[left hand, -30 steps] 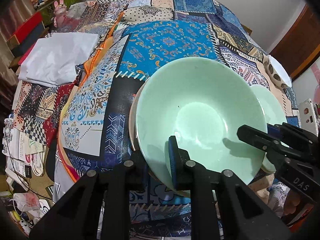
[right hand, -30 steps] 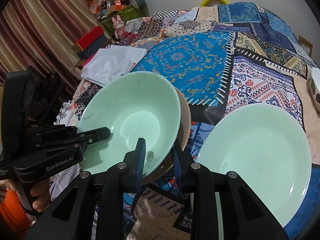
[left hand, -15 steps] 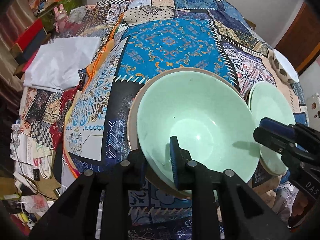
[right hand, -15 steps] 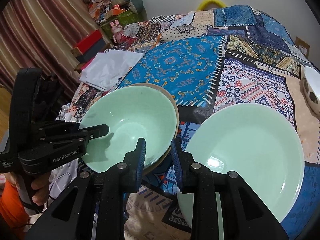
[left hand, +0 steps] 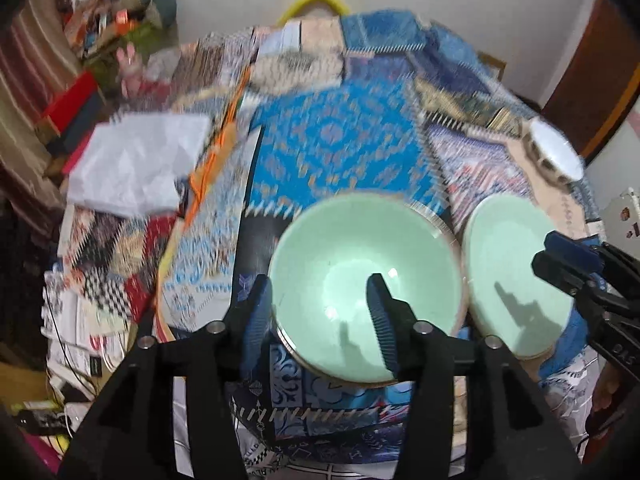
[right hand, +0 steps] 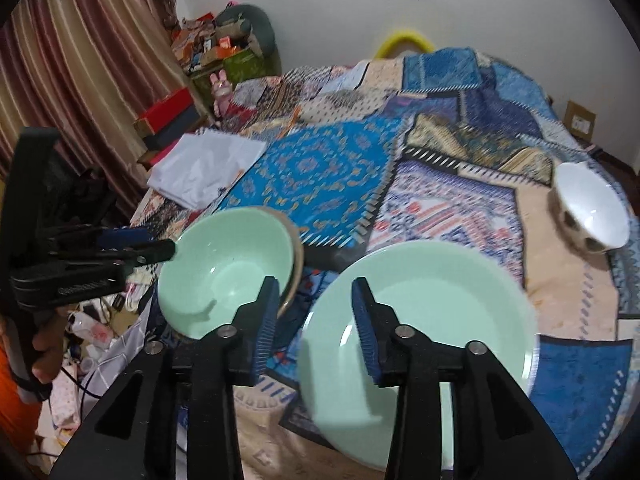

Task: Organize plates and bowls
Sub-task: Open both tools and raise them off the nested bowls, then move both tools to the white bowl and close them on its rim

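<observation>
1. Bowls and plates are spread over a patchwork cloth point(right hand: 332, 168) that covers the table.
2. A pale green bowl point(left hand: 364, 280) is nested inside a tan-rimmed bowl point(right hand: 295, 256), near the front-left edge of the cloth.
3. Just to the right of that stack, a pale green plate point(right hand: 432, 312) is laid flat on the cloth; the two lie close, and whether they touch cannot be told.
4. A white bowl with dark spots point(right hand: 588, 212) is seen tilted on its side, well apart, towards the far right edge.
5. A folded white cloth point(right hand: 204, 168) is laid at the left edge of the table.
6. The left gripper point(left hand: 320, 312) is released: its jaws have just been opening, one finger over the green bowl's inside and one outside its rim, with neither pad pressed on it.
7. The right gripper point(right hand: 314, 328) is likewise released: its jaws have just been opening above the gap between stack and plate, and nothing is gripped.
8. Much of the left wrist view is blurred.
</observation>
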A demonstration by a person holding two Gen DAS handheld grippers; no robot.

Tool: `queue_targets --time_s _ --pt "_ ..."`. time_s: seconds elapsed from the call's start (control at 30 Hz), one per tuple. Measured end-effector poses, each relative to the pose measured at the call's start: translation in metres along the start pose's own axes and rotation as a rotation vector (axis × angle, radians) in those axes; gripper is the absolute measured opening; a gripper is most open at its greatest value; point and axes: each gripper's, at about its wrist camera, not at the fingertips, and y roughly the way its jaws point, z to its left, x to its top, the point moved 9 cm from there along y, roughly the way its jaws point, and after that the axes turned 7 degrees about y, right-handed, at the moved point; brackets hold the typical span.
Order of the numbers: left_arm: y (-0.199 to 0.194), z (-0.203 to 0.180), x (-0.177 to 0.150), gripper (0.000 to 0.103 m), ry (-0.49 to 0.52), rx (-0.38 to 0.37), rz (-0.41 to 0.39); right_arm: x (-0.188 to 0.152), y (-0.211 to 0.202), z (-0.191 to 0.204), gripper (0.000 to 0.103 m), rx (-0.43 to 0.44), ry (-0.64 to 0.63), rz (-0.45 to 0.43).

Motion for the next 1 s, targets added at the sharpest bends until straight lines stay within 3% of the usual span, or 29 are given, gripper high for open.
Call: queue_targets --time_s 0.17,0.3,0.5,0.63,1.0 --pt "-0.034 -0.019 0.027 0.061 0.036 0.014 -0.109 0.017 -0.030 -0.024 0.050 -0.043 0.019 -0.083" --pt "-0.049 -0.038 0.044 0.067 0.040 -0.012 -0.167 0.029 -0.054 -0.049 0.060 -0.088 0.043 -0.146" --pt "-0.058 -0.073 0.070 0.074 0.073 -0.035 -0.228 0.042 -0.082 -0.092 0.062 -0.163 0.080 -0.210" --pt "-0.056 -0.098 0.088 0.079 0.094 -0.068 -0.246 0.047 -0.094 -0.125 0.062 -0.217 0.112 -0.233" --pt "-0.022 -0.165 0.131 0.080 0.159 -0.113 -0.223 0.056 -0.098 -0.213 0.062 -0.334 0.198 -0.234"
